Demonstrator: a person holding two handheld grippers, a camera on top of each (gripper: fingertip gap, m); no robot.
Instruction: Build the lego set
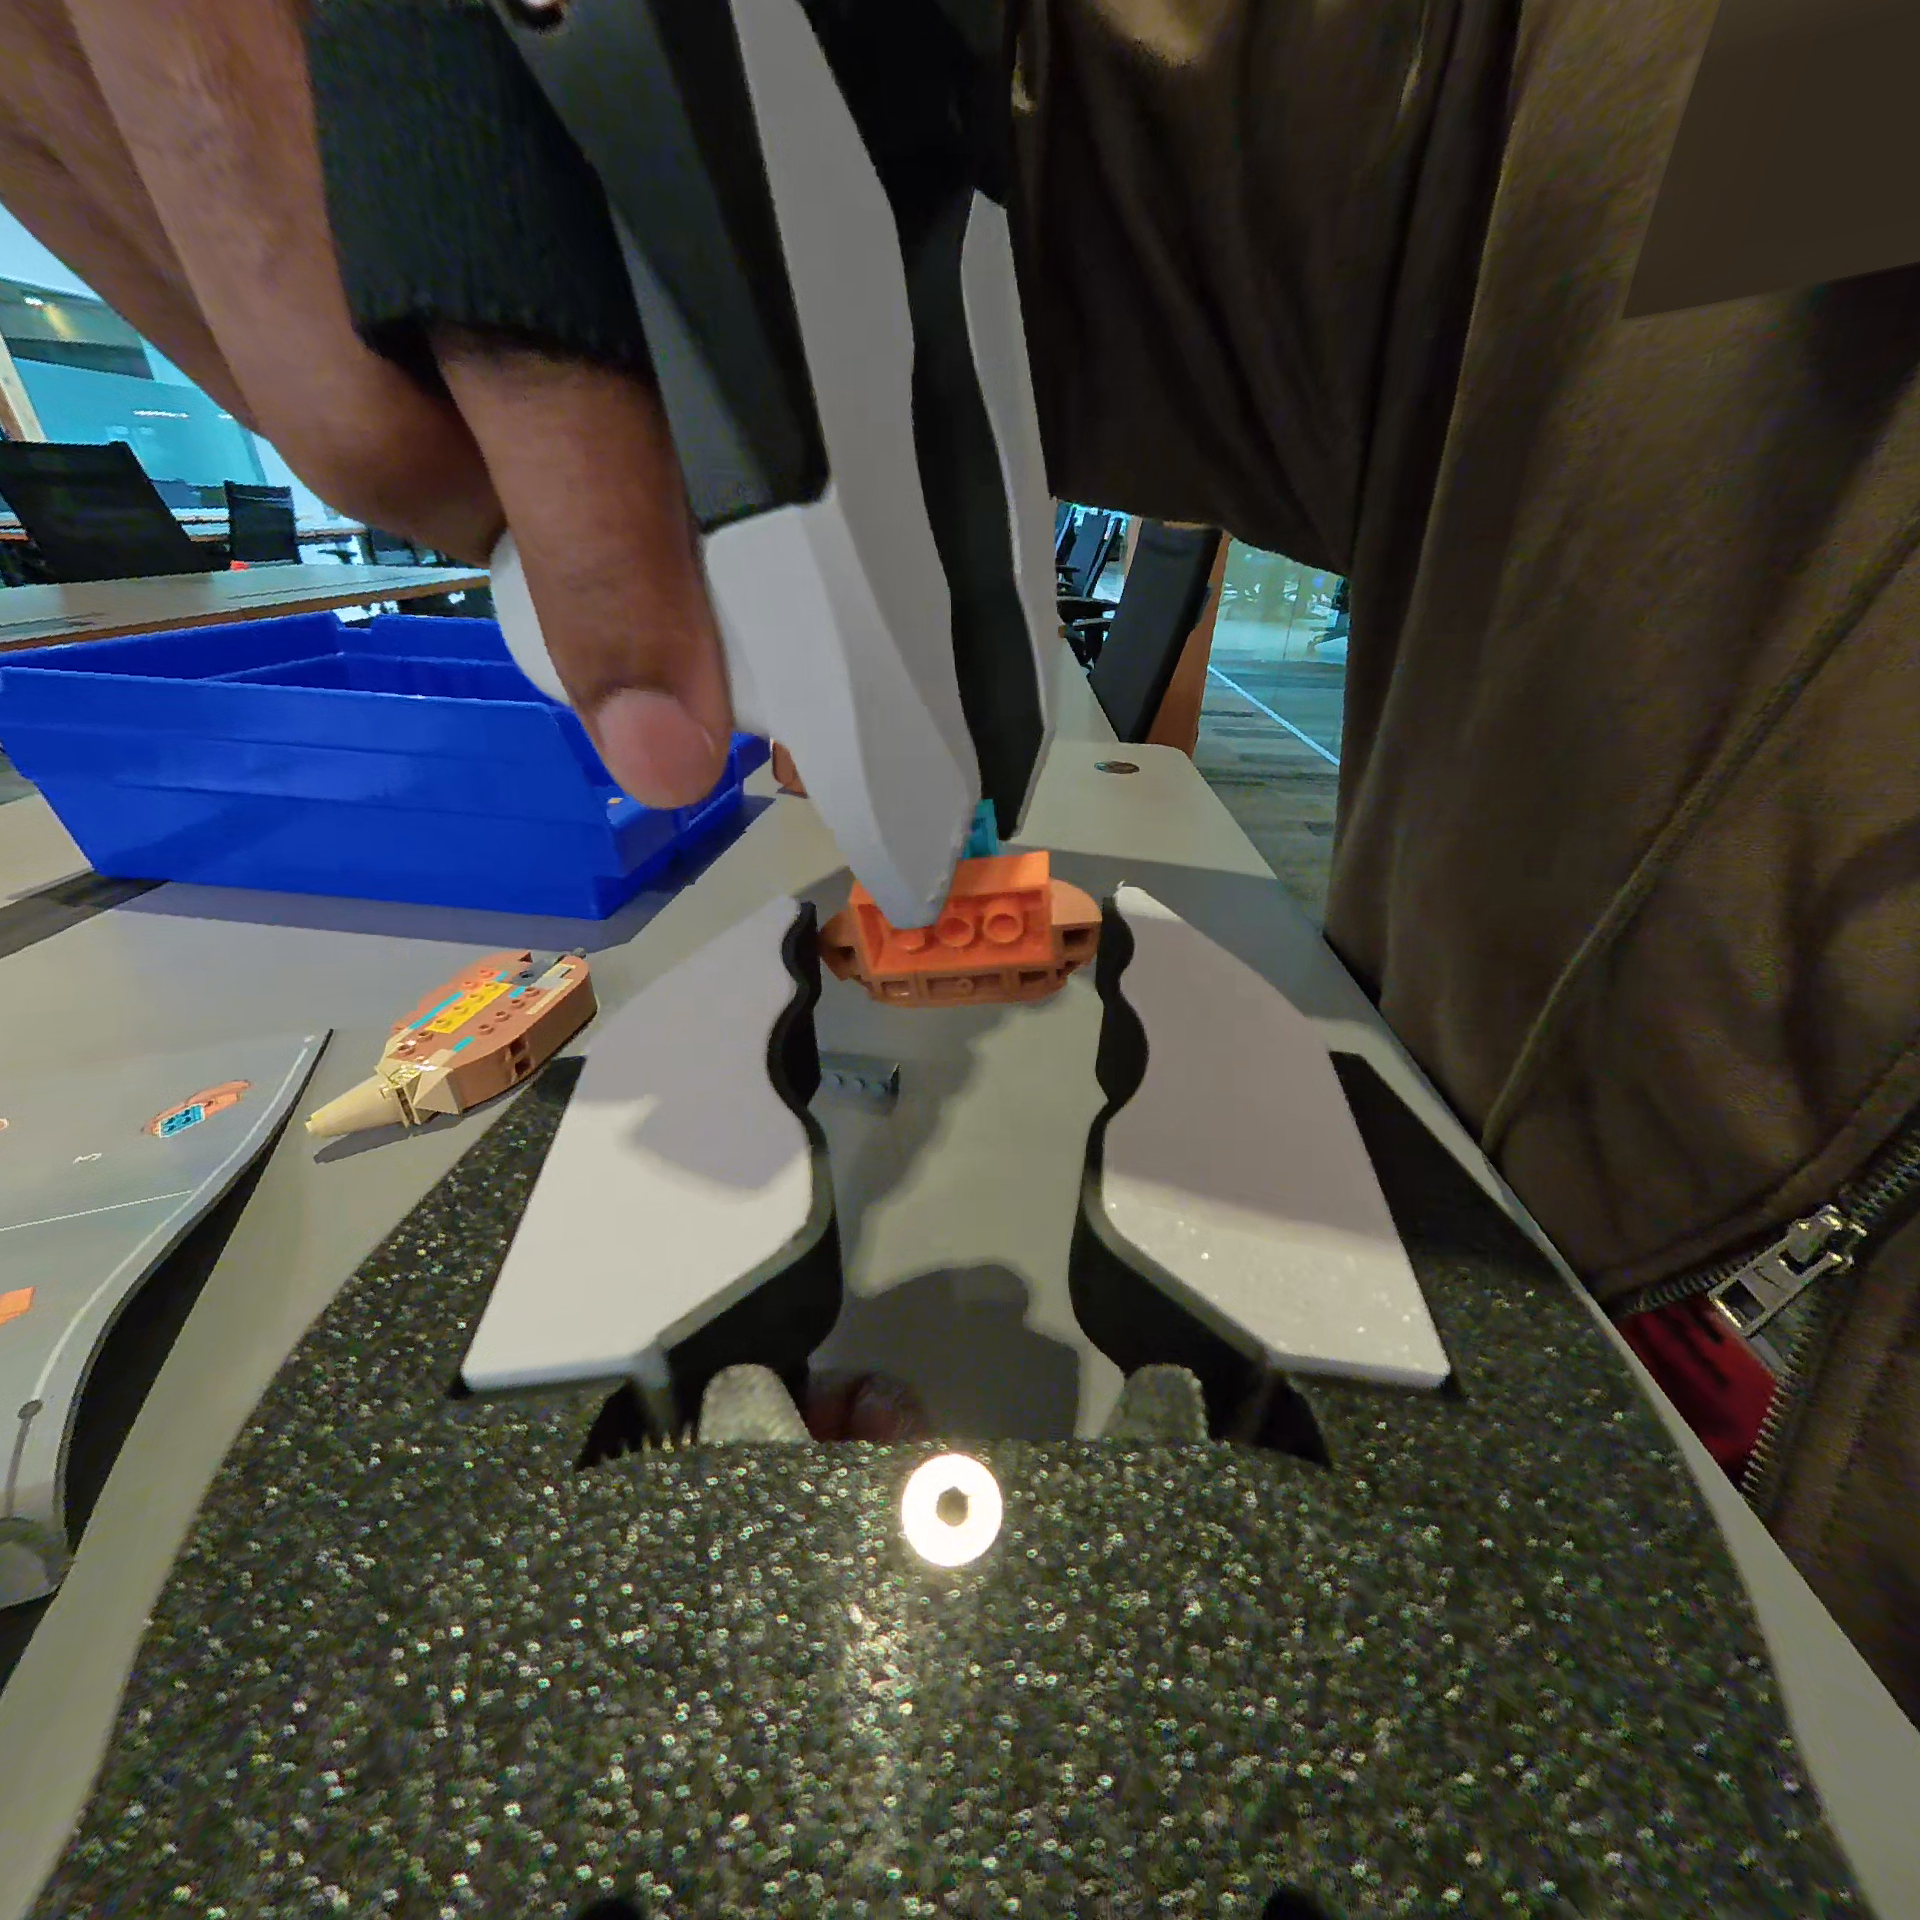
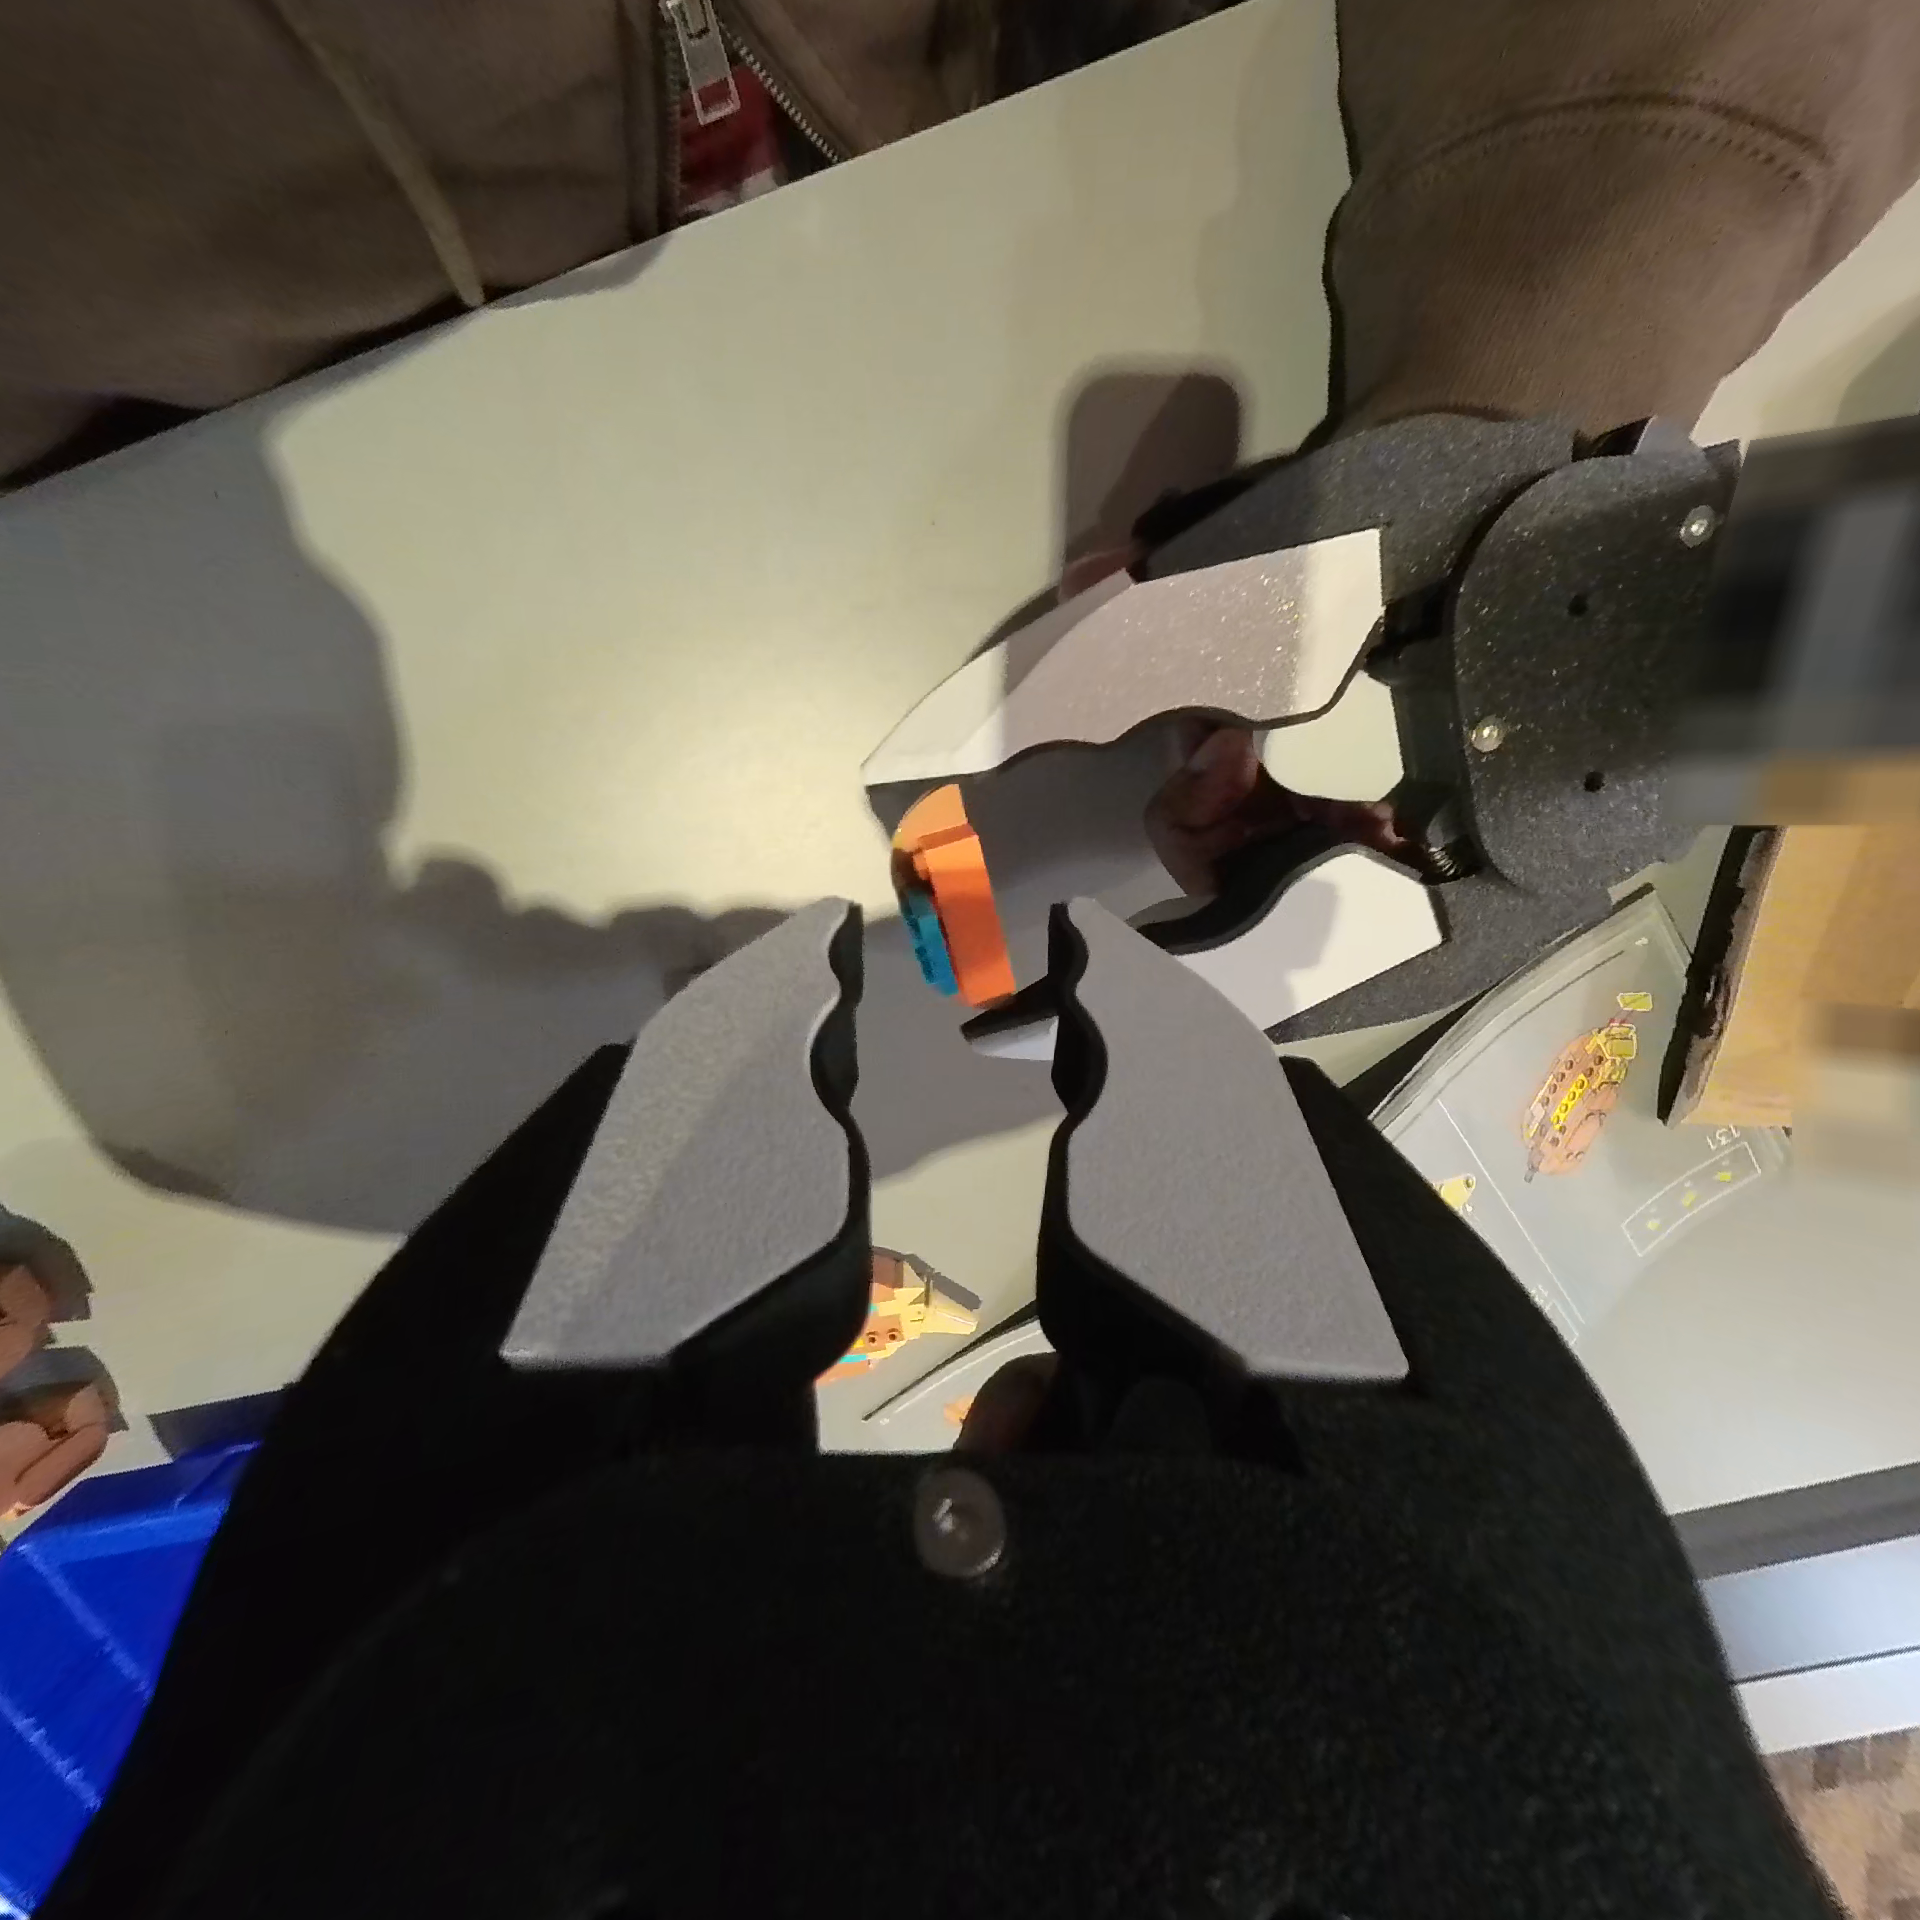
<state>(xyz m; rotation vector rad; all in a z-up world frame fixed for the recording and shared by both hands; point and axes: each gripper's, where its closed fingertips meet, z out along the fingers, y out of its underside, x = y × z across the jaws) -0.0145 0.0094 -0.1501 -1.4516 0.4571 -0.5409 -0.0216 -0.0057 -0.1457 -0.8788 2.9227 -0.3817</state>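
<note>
Reaching forward from the bottom of the left wrist view, the left gripper (image 1: 956,912) has its grey fingers spread wide and closed onto the two ends of an orange lego assembly (image 1: 966,971), which sits right between the tips and looks lifted off the grey table (image 1: 1195,831). Under the gap between the fingers lies a small grey lego piece (image 1: 857,1081) on the tabletop. Coming down from above, the right gripper (image 2: 954,920) has one fingertip on the studs of the orange assembly and a teal piece (image 1: 982,831) between its tips. In the right wrist view its fingers stand parted, with clear gaps either side of the teal piece, so they are not clamping it. To the left, near the left gripper, a brown lego model with a tan cone nose (image 1: 468,1039) lies beside the curled edge of an instruction sheet (image 1: 135,1143), with bare tabletop between them and the grippers. Farther left and back sits a blue bin (image 1: 312,769), its near wall close behind the person's finger (image 1: 634,644) on the right gripper's handle. On the right, the table's edge runs just beside the assembly, and the person's olive-brown zipped jacket (image 1: 1558,727) crowds it, leaving little room on that side. Dark office chairs (image 1: 94,509) stand well beyond the bin.
</note>
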